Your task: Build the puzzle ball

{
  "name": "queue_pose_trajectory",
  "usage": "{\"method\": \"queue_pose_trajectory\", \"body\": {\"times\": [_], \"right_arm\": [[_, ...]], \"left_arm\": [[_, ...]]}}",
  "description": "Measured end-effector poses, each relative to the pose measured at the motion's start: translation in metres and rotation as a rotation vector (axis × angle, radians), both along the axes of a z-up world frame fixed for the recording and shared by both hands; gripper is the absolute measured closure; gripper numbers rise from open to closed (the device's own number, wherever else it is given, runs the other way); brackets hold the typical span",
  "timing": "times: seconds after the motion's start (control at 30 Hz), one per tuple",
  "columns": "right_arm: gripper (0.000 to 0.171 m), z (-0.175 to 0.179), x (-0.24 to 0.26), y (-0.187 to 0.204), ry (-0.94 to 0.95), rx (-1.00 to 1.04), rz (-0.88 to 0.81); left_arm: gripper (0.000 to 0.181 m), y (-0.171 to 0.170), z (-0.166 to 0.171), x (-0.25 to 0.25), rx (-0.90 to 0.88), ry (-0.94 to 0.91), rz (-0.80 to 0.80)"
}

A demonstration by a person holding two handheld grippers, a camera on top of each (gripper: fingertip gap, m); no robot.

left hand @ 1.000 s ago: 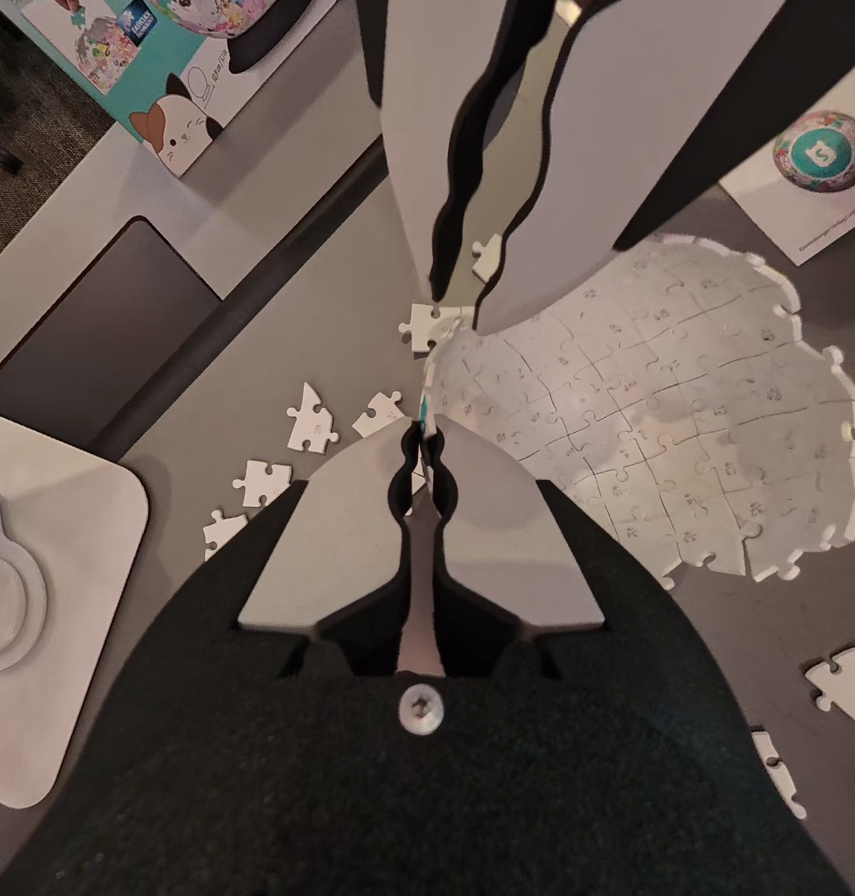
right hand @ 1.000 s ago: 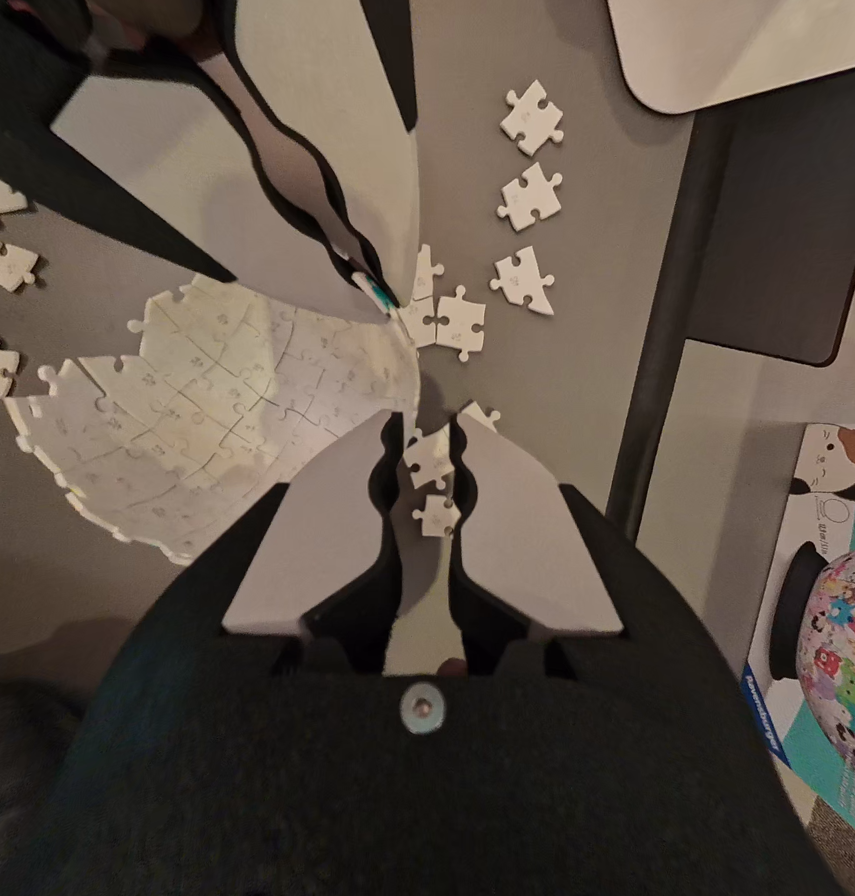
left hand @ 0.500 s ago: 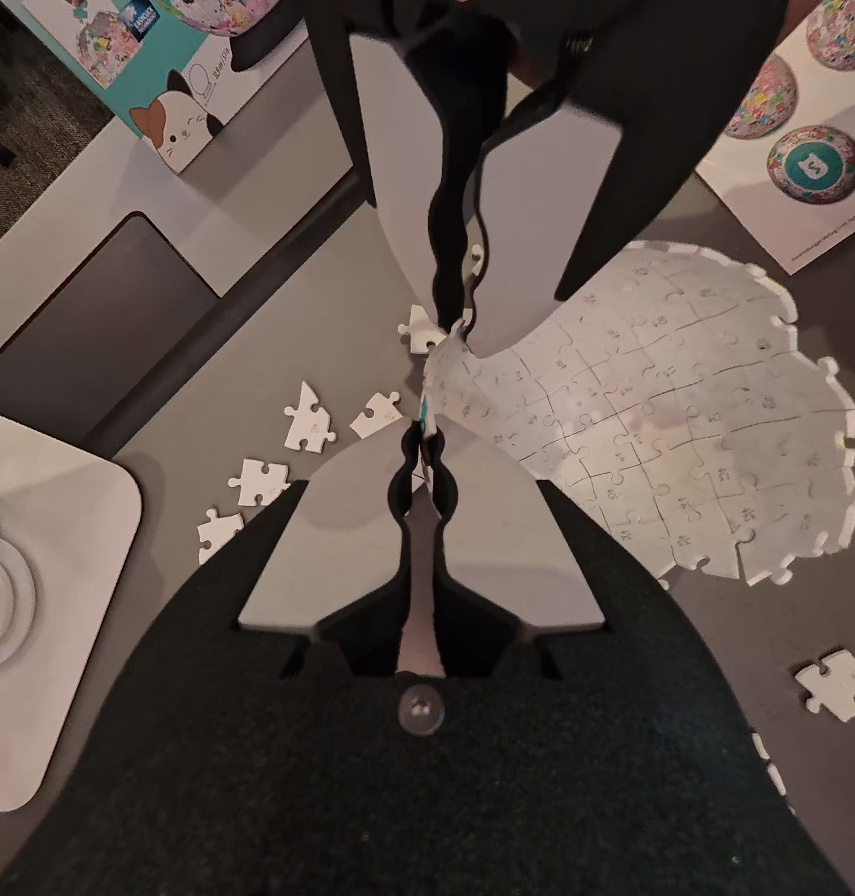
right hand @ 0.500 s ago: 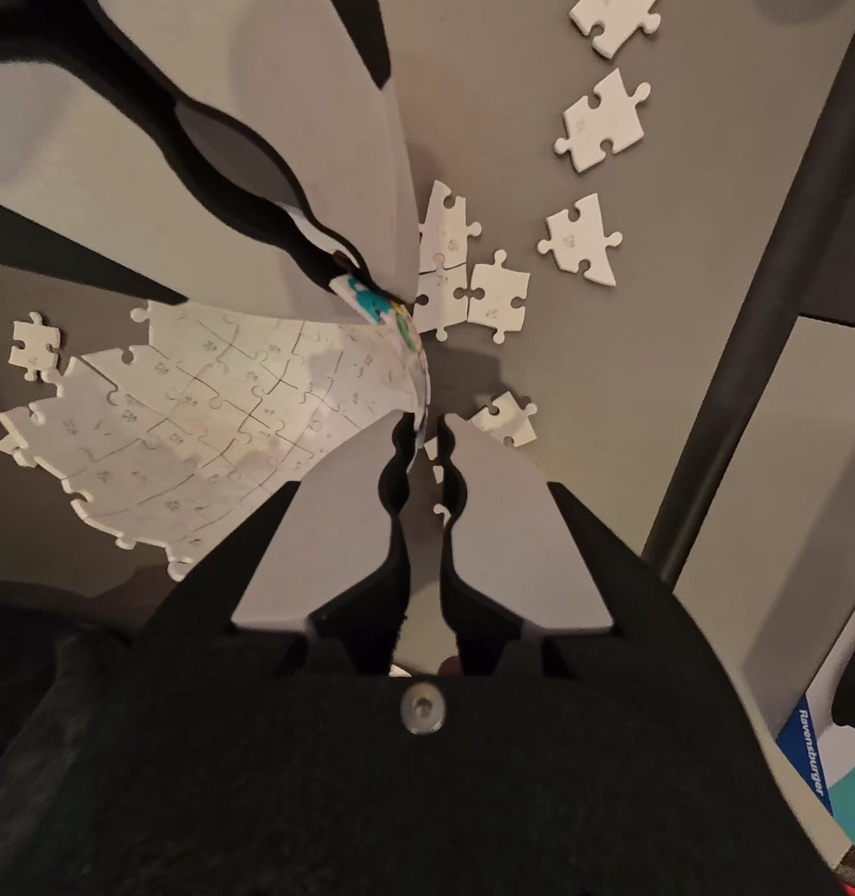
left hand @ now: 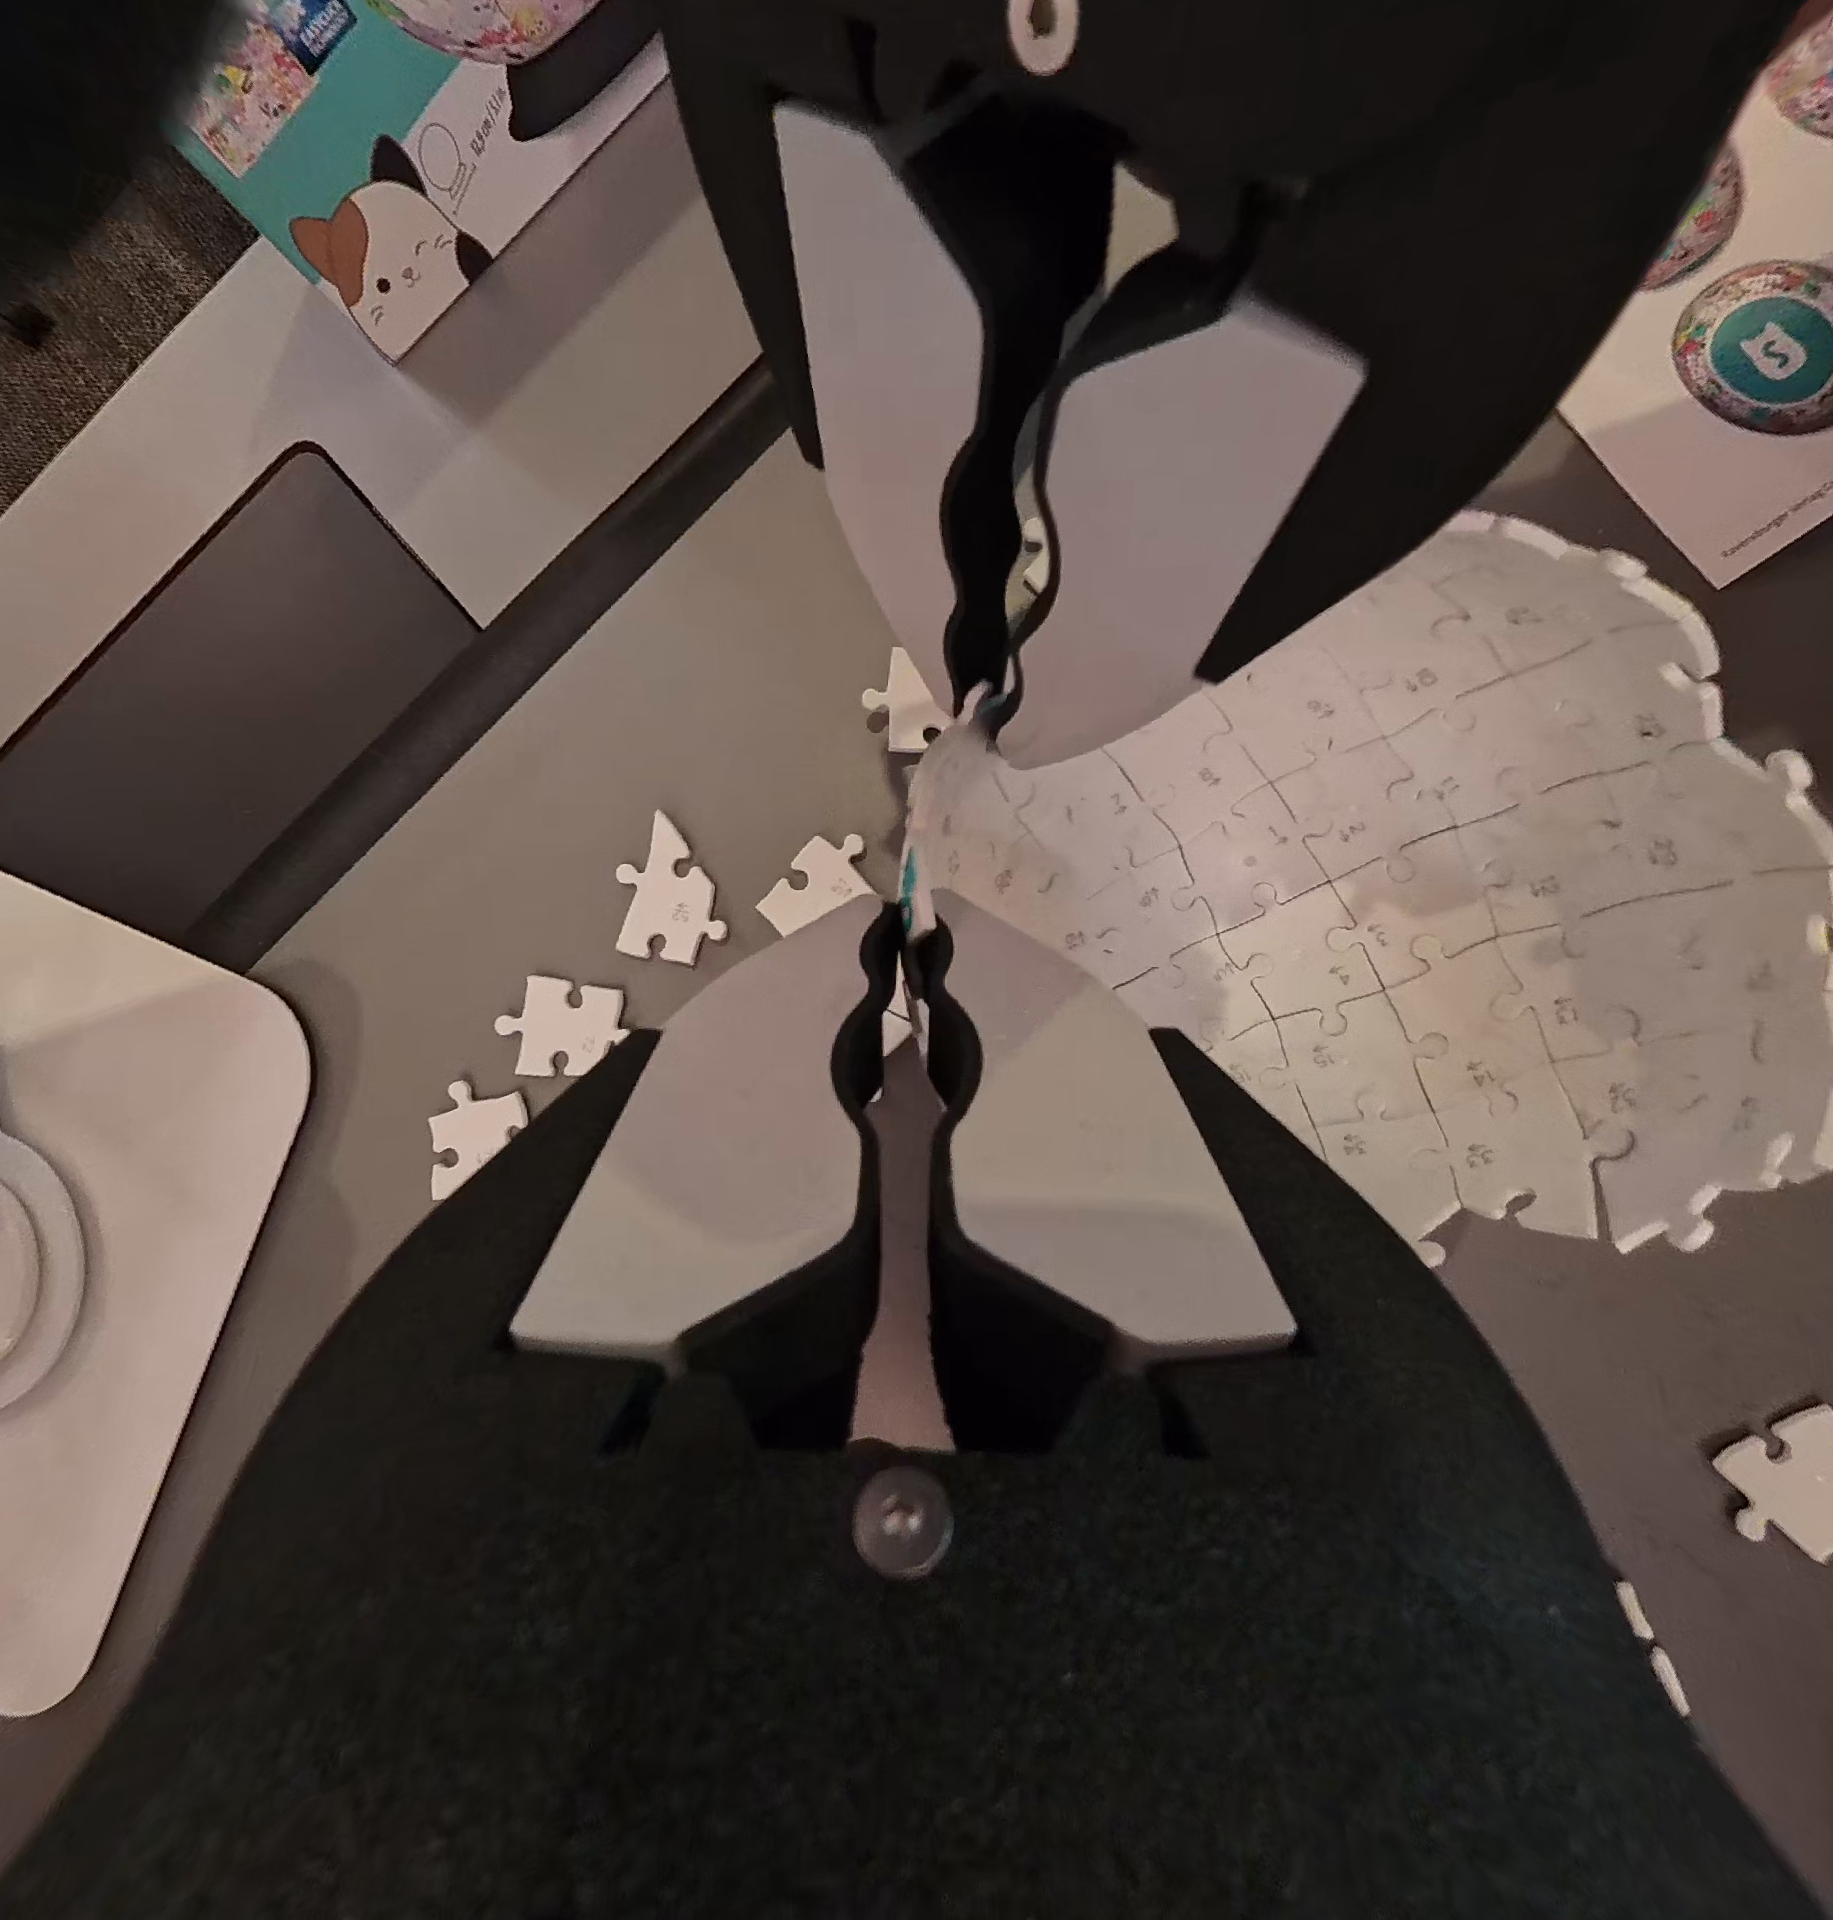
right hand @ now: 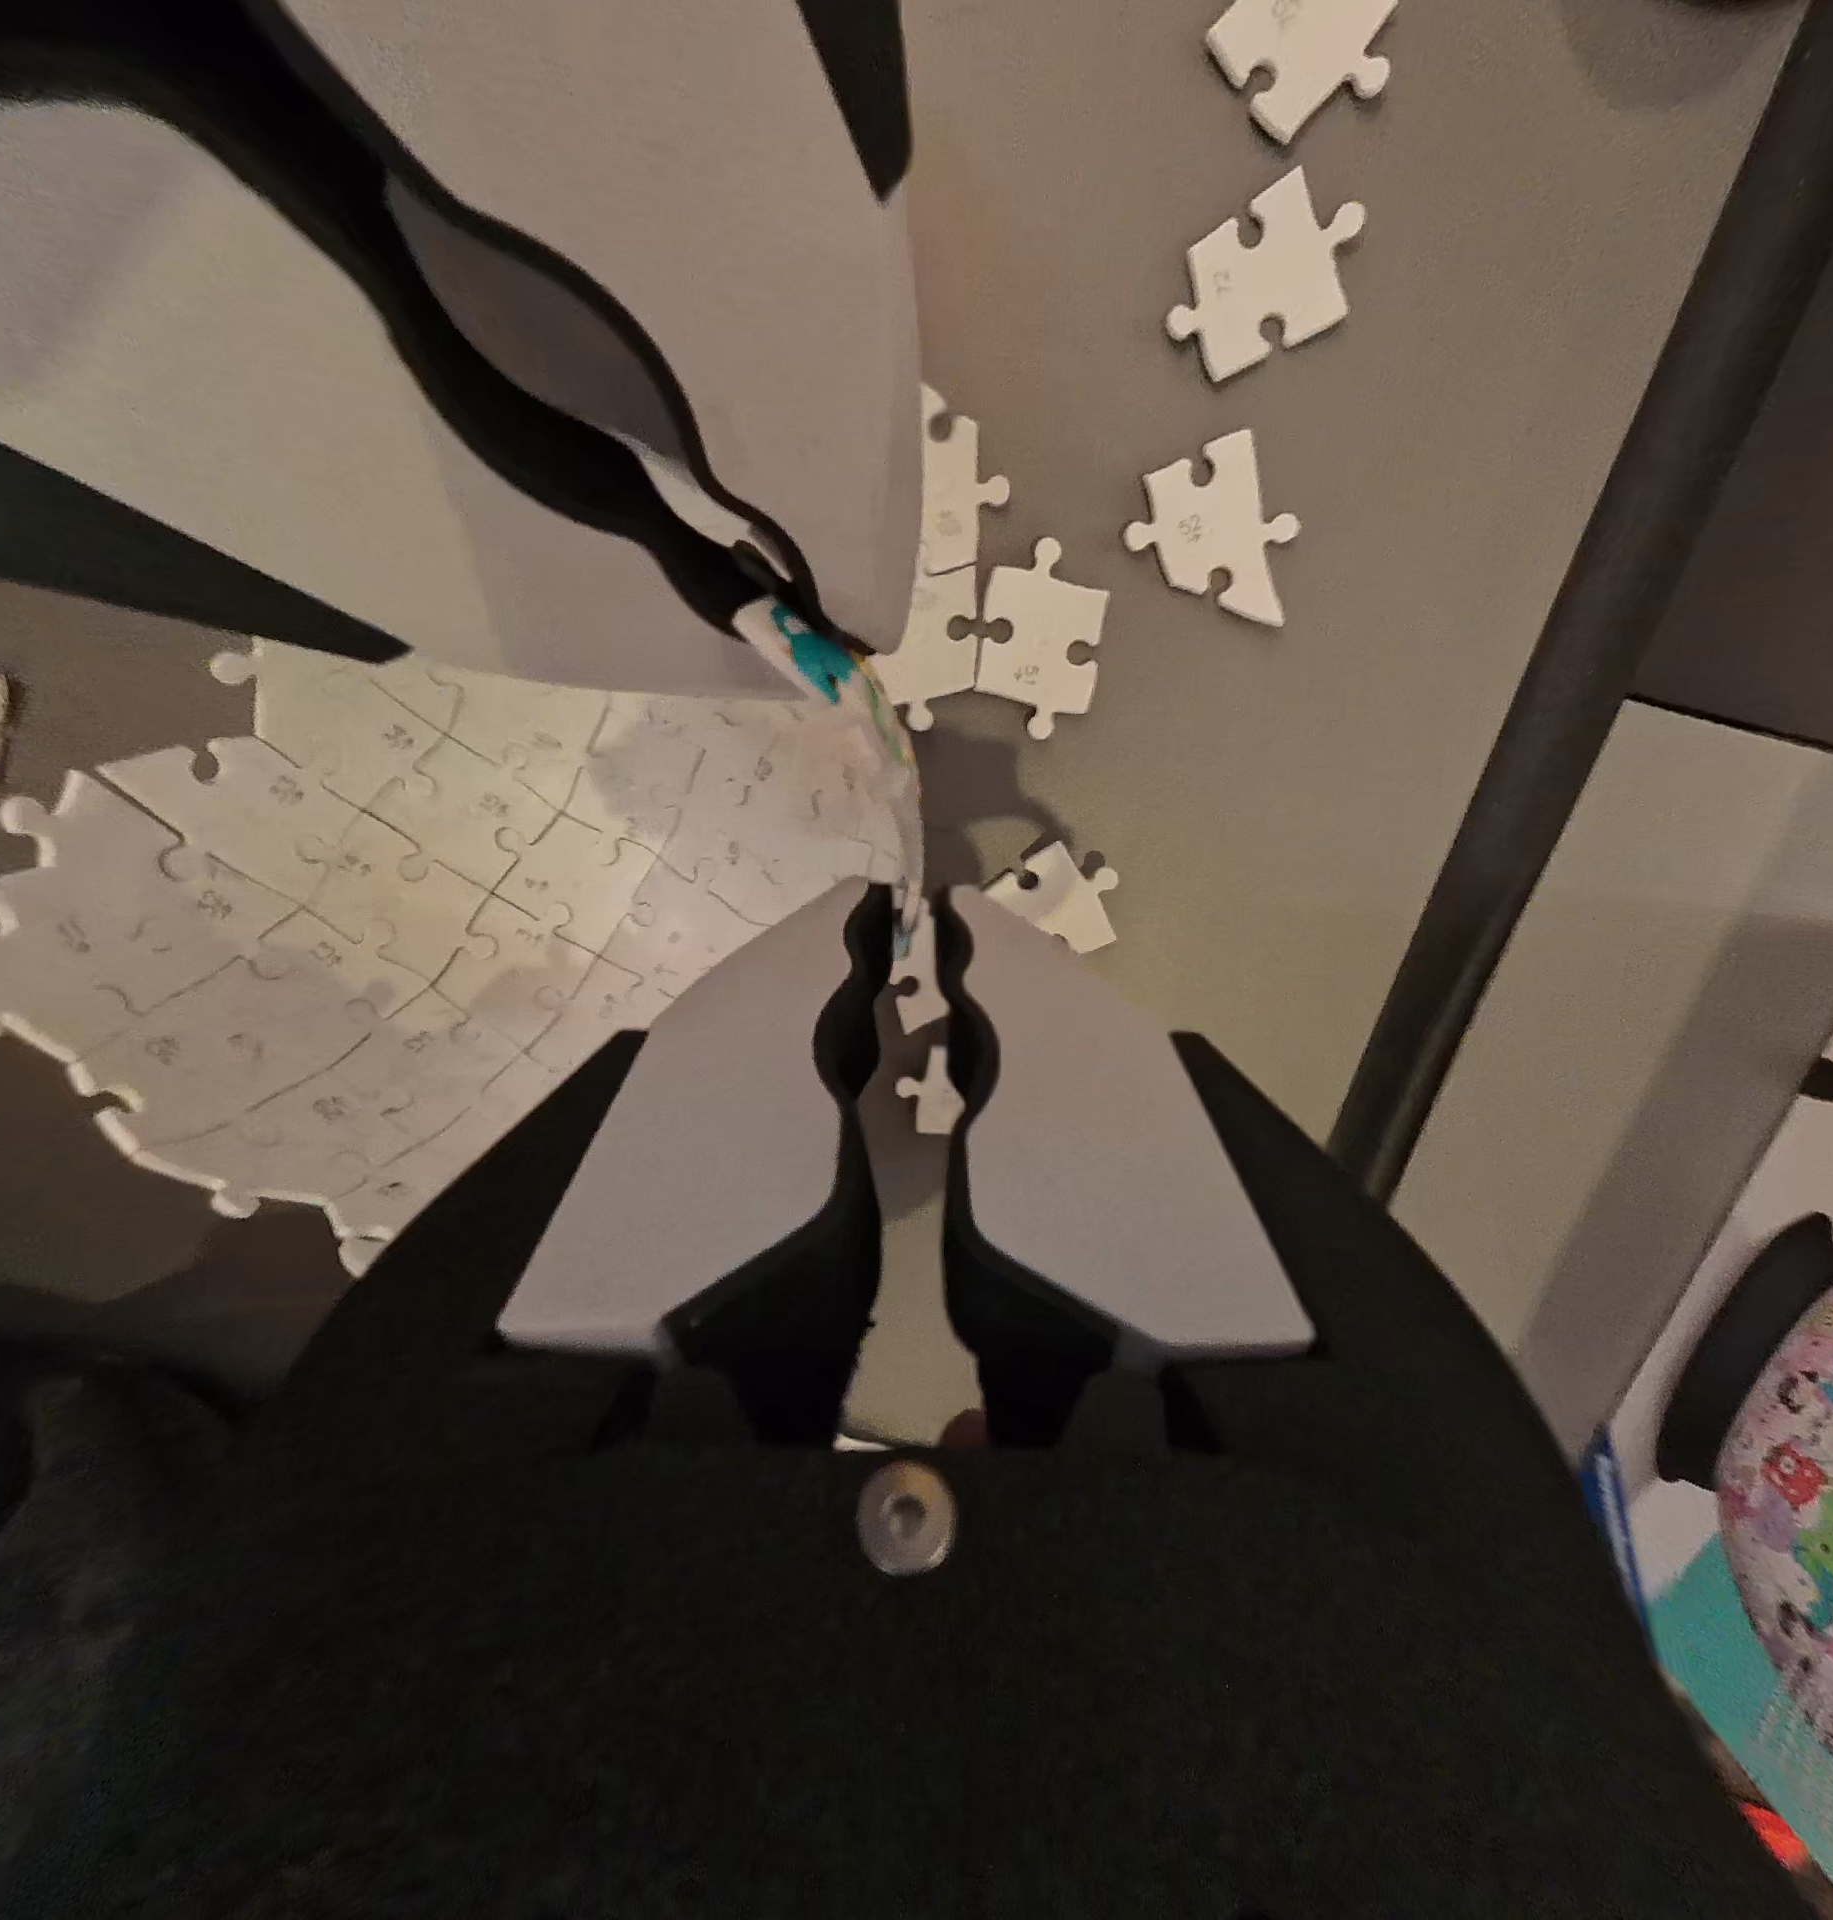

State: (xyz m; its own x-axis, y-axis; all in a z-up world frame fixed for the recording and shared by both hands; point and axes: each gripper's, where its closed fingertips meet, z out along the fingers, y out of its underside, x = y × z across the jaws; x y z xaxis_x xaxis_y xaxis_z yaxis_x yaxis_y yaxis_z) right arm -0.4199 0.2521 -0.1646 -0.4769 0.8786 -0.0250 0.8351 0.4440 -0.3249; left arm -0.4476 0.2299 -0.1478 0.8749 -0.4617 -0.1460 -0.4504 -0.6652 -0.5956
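Pinching curved puzzle shell (left hand: 1411, 935) rim: left tool (left hand: 907, 935), right tool (right hand: 907, 914)

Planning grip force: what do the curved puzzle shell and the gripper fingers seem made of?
Puzzle shell: probably thin rigid plastic, matte white inside; it holds its curve while pinched at the rim. Fingers: smooth matte grey faces over wavy black edges, perhaps rubbery; unclear.

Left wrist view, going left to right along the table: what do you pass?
White pad with a grey ring → loose white puzzle pieces → left gripper pinching the assembled puzzle shell's edge → assembled puzzle shell → lone loose piece.
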Motion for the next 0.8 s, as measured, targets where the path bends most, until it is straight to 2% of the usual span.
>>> {"method": "queue_pose_trajectory", "body": {"times": [0.1, 0.37, 0.43, 0.57, 0.8], "right_arm": [[0.147, 0.005, 0.001, 0.009, 0.016, 0.078, -0.009], [0.138, 0.001, -0.008, 0.004, 0.05, 0.019, -0.023], [0.141, -0.002, -0.009, 0.004, 0.048, 0.022, -0.023], [0.165, -0.004, -0.006, -0.003, 0.014, -0.023, -0.025], [0.167, -0.006, -0.004, -0.005, -0.017, -0.074, -0.056]], "left_arm": [[0.179, 0.0, 0.003, 0.0, 0.02, 0.016, -0.002], [0.18, 0.002, 0.005, 0.001, 0.037, -0.003, 0.011], [0.179, 0.002, 0.004, 0.001, 0.04, -0.001, 0.012], [0.18, 0.003, 0.004, 0.002, 0.043, 0.0, 0.017], [0.179, 0.002, 0.002, 0.003, 0.043, 0.013, 0.005]]}}
